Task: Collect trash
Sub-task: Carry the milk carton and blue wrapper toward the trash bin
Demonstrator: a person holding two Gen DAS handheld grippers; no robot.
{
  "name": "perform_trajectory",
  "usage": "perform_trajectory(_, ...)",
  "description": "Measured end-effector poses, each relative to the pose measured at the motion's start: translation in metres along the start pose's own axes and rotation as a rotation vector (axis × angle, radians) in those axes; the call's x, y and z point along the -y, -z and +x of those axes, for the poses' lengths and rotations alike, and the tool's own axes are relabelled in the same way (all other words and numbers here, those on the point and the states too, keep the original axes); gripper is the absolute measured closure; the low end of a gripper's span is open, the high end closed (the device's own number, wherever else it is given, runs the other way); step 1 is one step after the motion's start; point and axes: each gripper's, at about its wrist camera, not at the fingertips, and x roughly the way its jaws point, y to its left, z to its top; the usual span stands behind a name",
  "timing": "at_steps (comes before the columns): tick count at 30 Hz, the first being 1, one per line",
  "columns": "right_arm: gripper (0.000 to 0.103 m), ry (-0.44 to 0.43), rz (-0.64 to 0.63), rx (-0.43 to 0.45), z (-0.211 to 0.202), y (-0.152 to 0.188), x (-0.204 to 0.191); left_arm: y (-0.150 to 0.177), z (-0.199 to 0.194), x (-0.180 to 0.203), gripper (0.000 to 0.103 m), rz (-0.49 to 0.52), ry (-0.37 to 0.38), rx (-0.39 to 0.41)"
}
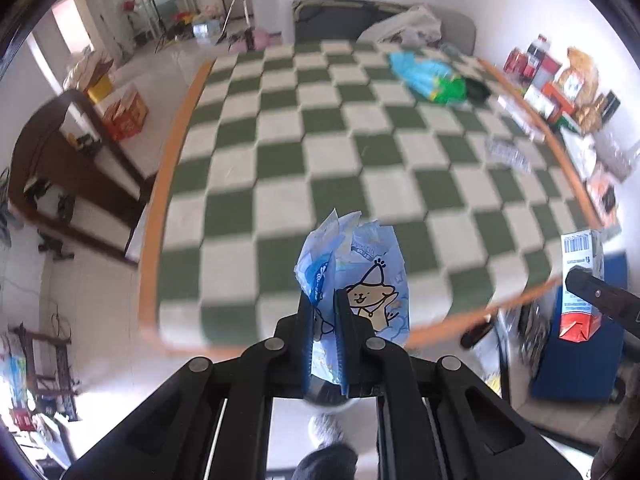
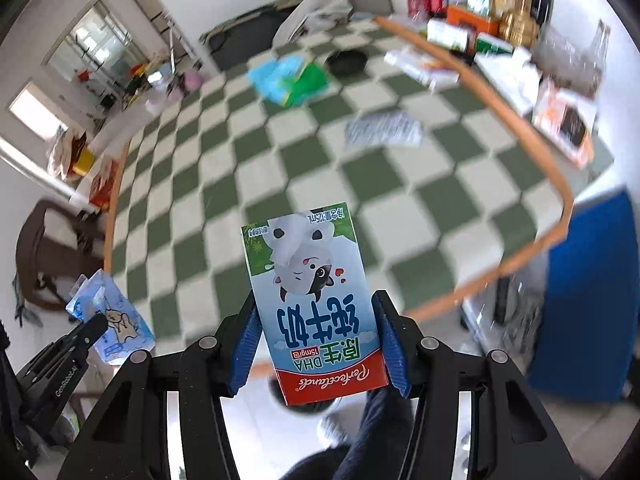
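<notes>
Left tongs point(image 1: 325, 312) pinch a crumpled blue cartoon wrapper point(image 1: 356, 276); right tongs point(image 2: 318, 330) clamp a red-based milk carton point(image 2: 316, 304), both above the green-checked table point(image 1: 280, 152).

Left tool point(image 1: 325, 312) clamped; right tool point(image 2: 318, 332) likewise (both loaded).

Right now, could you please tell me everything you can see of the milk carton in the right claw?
The milk carton is a small printed paperboard box: green and pale blue with a cartoon cow, blue Chinese characters and a red "Perfectlands" band. It looks intact. The right claw grips its two sides between blue pads, holding it in the air at the corner of the checkered table, print upside down to the camera.
</notes>
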Motion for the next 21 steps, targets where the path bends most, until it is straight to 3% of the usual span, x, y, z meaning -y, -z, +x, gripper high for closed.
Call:
perform_trajectory(7, 0.047, -0.036, -0.053, -0.157, 0.026, 0.112, -0.034, 0.078, 0.030, -0.037, 0.096, -0.073, 0.008, -0.132)
perform_trajectory(12, 0.047, -0.048, -0.061, -0.280, 0.067, 0.161, -0.030, 0.117, 0.070, -0.045, 0.096, -0.118, 0.028, -0.220)
perform_trajectory(17, 0.047, -0.076, -0.050, -0.370, 0.121, 0.201, -0.016, 0.152, 0.143, -0.044, 0.096, -0.173, 0.110, -0.321)
perform_trajectory(21, 0.047, -0.103, -0.014, -0.442, 0.188, 0.234, 0.001, 0.174, 0.211, -0.043, 0.096, -0.235, 0.192, -0.400)
